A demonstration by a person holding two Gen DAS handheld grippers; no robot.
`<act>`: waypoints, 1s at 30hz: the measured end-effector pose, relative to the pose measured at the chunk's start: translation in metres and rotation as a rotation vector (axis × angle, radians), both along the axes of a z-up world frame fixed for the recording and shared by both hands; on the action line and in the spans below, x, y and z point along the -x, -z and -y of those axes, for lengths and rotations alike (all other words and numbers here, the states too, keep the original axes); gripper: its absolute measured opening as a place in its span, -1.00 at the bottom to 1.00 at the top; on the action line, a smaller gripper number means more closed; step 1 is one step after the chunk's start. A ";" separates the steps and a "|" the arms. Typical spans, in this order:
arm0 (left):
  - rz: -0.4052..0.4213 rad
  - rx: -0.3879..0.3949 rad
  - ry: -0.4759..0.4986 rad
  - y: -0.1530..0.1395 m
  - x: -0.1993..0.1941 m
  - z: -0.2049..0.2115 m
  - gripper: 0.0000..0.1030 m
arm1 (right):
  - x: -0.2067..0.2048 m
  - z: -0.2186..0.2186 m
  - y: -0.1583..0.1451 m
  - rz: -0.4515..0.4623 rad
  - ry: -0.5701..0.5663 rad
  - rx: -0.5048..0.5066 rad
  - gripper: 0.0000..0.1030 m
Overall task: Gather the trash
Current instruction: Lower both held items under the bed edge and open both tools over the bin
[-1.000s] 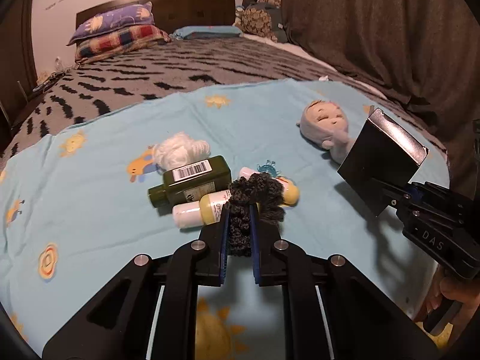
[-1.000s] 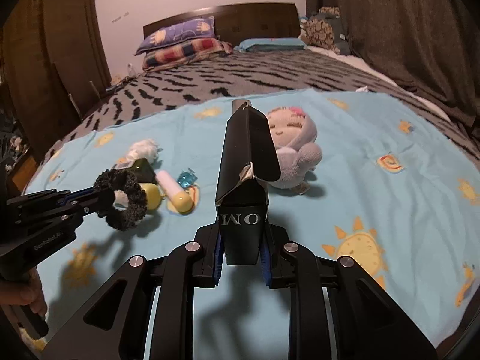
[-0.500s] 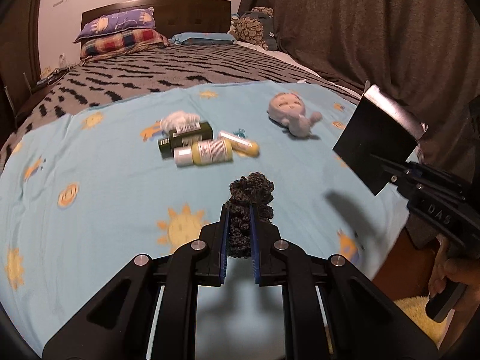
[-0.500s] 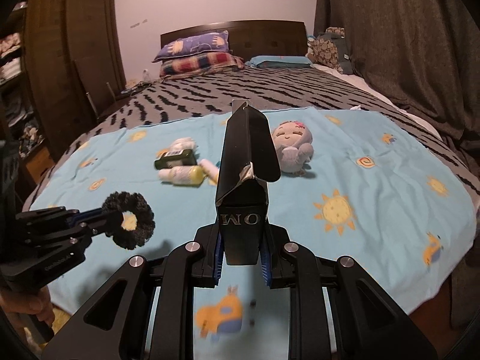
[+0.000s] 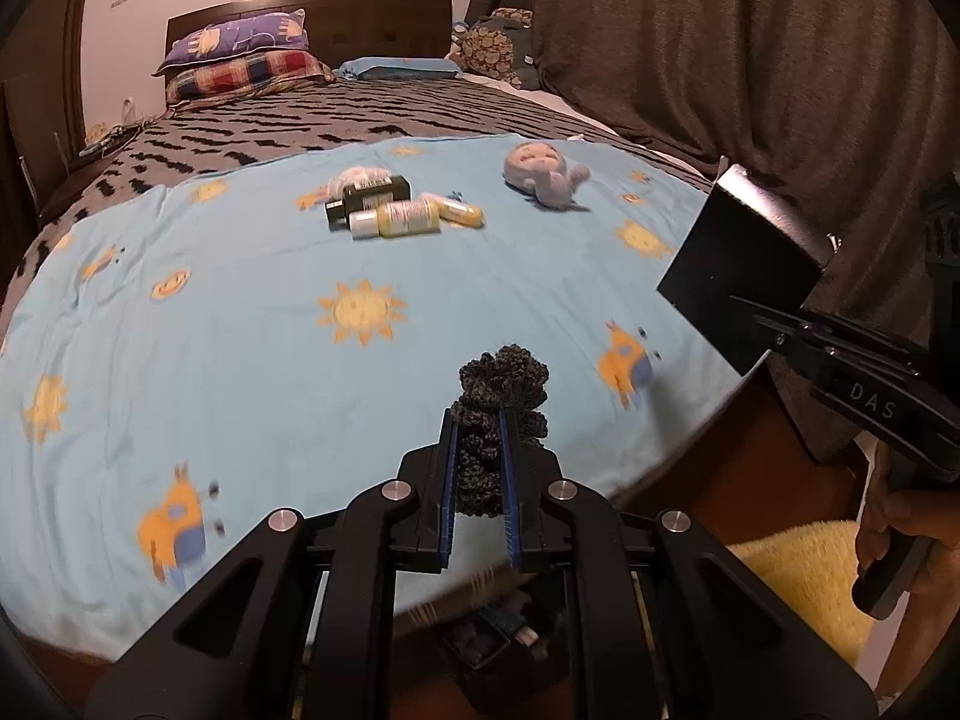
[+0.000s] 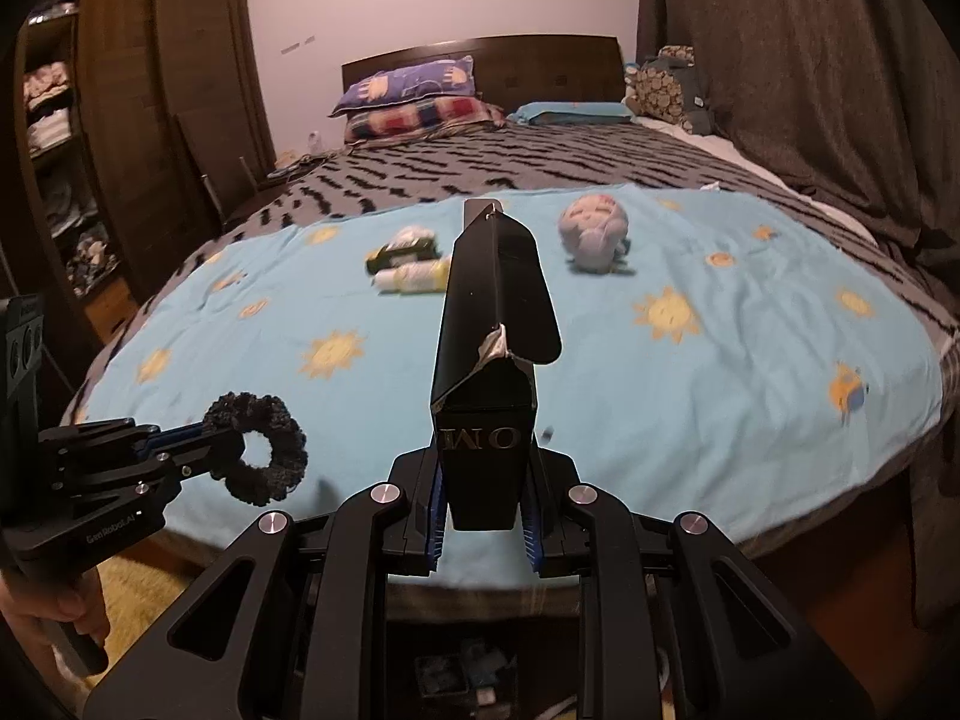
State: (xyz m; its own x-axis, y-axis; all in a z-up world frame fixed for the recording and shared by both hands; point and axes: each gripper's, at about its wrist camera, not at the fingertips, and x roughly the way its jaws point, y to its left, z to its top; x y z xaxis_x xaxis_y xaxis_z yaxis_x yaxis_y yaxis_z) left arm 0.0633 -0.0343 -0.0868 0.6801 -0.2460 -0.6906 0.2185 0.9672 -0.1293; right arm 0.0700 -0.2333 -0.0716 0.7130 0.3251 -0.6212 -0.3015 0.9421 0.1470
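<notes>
Left tongs clamped on a dark crocheted scrunchie, blue pads pressing its lower loop, frilly top sticking out past the tips; from the right wrist view, same scrunchie seen as a ring held out over the near edge of the bed. Right tongs clamped on a black carton, torn open at the top with a flap bent to the right and silver lining showing at the tear, letters "OM" upside down on its near face; from the left wrist view, same carton held up at the right, beyond the edge of the bed. Light blue sheet with suns and cartoon figures spread over a grey and black zigzag blanket. Far up the sheet, well apart from both tongs, 1 dark green bottle with a barcode label, 1 yellow bottle with a white cap lying just in front of it, 1 small yellow tube beside them, and a white tuft behind the green bottle. Grey plush doll lying to their right. 2 pillows stacked at the wooden headboard, dark curtain on the right, yellow rug on the floor below the bed.
</notes>
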 end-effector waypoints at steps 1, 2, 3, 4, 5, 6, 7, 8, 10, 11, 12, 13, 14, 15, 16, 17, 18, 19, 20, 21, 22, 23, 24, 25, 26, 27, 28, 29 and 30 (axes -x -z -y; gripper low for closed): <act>0.000 0.003 -0.001 0.002 0.006 0.000 -0.78 | 0.006 0.000 0.003 -0.007 -0.003 -0.002 -0.59; -0.003 0.005 -0.001 0.003 0.011 -0.001 -0.78 | 0.010 0.000 0.006 -0.013 -0.005 -0.003 -0.59; -0.007 0.009 0.000 0.005 0.016 -0.002 -0.78 | 0.014 0.000 0.009 -0.020 -0.006 -0.005 -0.59; -0.012 0.011 0.000 0.008 0.021 -0.003 -0.78 | 0.020 0.001 0.013 -0.031 -0.008 -0.005 -0.59; -0.021 0.011 0.000 0.013 0.026 -0.003 -0.78 | 0.025 0.001 0.017 -0.038 -0.009 -0.006 -0.59; -0.029 0.013 0.001 0.017 0.030 -0.003 -0.78 | 0.029 0.001 0.021 -0.048 -0.009 -0.006 -0.59; -0.042 0.014 0.003 0.023 0.035 -0.003 -0.78 | 0.034 0.002 0.026 -0.059 -0.010 -0.006 -0.59; -0.053 0.015 0.006 0.027 0.039 -0.001 -0.78 | 0.037 0.001 0.029 -0.069 -0.011 -0.006 -0.59; -0.077 0.019 0.010 0.038 0.048 0.000 -0.78 | 0.045 0.001 0.039 -0.092 -0.012 -0.005 -0.59; -0.091 0.022 0.012 0.045 0.052 0.000 -0.78 | 0.049 0.001 0.042 -0.102 -0.013 -0.004 -0.59; -0.102 0.026 0.013 0.050 0.055 0.000 -0.78 | 0.052 0.001 0.047 -0.115 -0.014 -0.004 -0.59; -0.115 0.031 0.016 0.056 0.059 0.000 -0.78 | 0.054 0.000 0.050 -0.125 -0.015 -0.003 -0.59; -0.127 0.035 0.019 0.061 0.063 0.001 -0.78 | 0.058 -0.001 0.055 -0.139 -0.019 -0.001 -0.59; -0.137 0.036 0.021 0.065 0.066 0.001 -0.78 | 0.061 -0.002 0.060 -0.153 -0.025 0.001 -0.59; -0.148 0.036 0.025 0.070 0.070 0.002 -0.78 | 0.065 -0.004 0.066 -0.168 -0.031 0.003 -0.59; -0.160 0.035 0.029 0.075 0.073 0.003 -0.78 | 0.065 -0.005 0.069 -0.180 -0.036 0.006 -0.59; -0.169 0.034 0.032 0.078 0.075 0.004 -0.78 | 0.068 -0.006 0.076 -0.198 -0.040 0.009 -0.59; -0.181 0.033 0.034 0.083 0.076 0.005 -0.78 | 0.069 -0.006 0.080 -0.210 -0.041 0.009 -0.59; -0.194 0.032 0.036 0.089 0.078 0.005 -0.78 | 0.070 -0.007 0.087 -0.228 -0.041 0.011 -0.59; -0.206 0.030 0.037 0.094 0.078 0.006 -0.78 | 0.072 -0.008 0.094 -0.245 -0.039 0.013 -0.59; -0.221 0.027 0.041 0.101 0.079 0.007 -0.78 | 0.073 -0.008 0.101 -0.261 -0.038 0.014 -0.59; -0.231 0.022 0.042 0.107 0.080 0.008 -0.78 | 0.074 -0.008 0.107 -0.274 -0.036 0.014 -0.59; -0.240 0.017 0.043 0.112 0.080 0.009 -0.78 | 0.076 -0.009 0.113 -0.289 -0.033 0.012 -0.59; -0.256 0.011 0.044 0.121 0.080 0.011 -0.78 | 0.076 -0.009 0.119 -0.303 -0.032 0.011 -0.59; -0.266 0.007 0.047 0.127 0.081 0.012 -0.78 | 0.077 -0.009 0.128 -0.322 -0.029 0.012 -0.59; -0.278 0.002 0.050 0.133 0.082 0.013 -0.78 | 0.078 -0.009 0.133 -0.333 -0.027 0.014 -0.59; -0.292 -0.005 0.051 0.140 0.081 0.014 -0.78 | 0.079 -0.009 0.139 -0.345 -0.024 0.016 -0.59; -0.307 -0.009 0.051 0.147 0.081 0.015 -0.78 | 0.079 -0.009 0.144 -0.354 -0.022 0.019 -0.59; -0.318 -0.010 0.052 0.152 0.081 0.015 -0.78 | 0.079 -0.010 0.149 -0.366 -0.019 0.021 -0.59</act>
